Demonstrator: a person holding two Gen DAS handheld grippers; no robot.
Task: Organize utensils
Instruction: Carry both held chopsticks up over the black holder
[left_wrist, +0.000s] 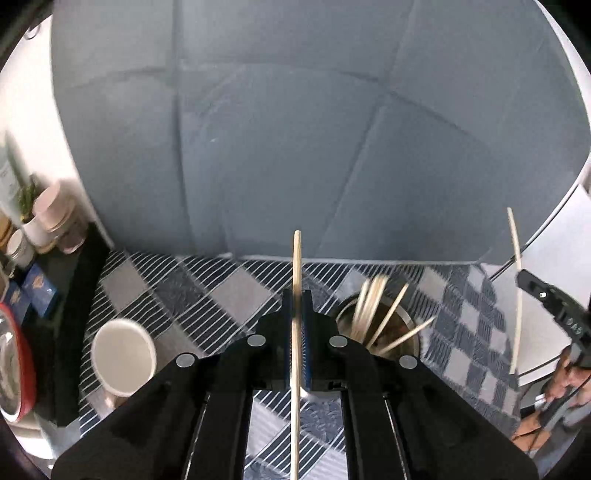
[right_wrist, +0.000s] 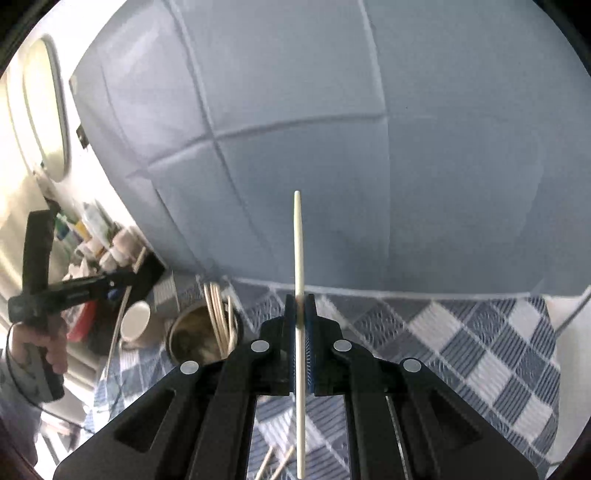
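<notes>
My left gripper (left_wrist: 297, 299) is shut on a light wooden chopstick (left_wrist: 296, 266) that stands upright between its pads. My right gripper (right_wrist: 300, 301) is shut on a pale chopstick (right_wrist: 298, 240), also upright. A metal cup (left_wrist: 391, 328) holding several wooden chopsticks stands on the checked cloth just right of my left gripper; it shows in the right wrist view (right_wrist: 201, 332) to the left of my right gripper. The right gripper with its chopstick (left_wrist: 517, 288) appears at the far right of the left wrist view. The left gripper (right_wrist: 114, 286) appears at the left of the right wrist view.
A white paper cup (left_wrist: 123, 356) stands left of the metal cup. A blue-grey cloth backdrop (left_wrist: 295, 129) rises behind the checked tablecloth (right_wrist: 461, 339). Jars and boxes (left_wrist: 48, 225) crowd the far left, with a red-rimmed bowl (left_wrist: 18, 365). Loose chopsticks (right_wrist: 277, 461) lie on the cloth.
</notes>
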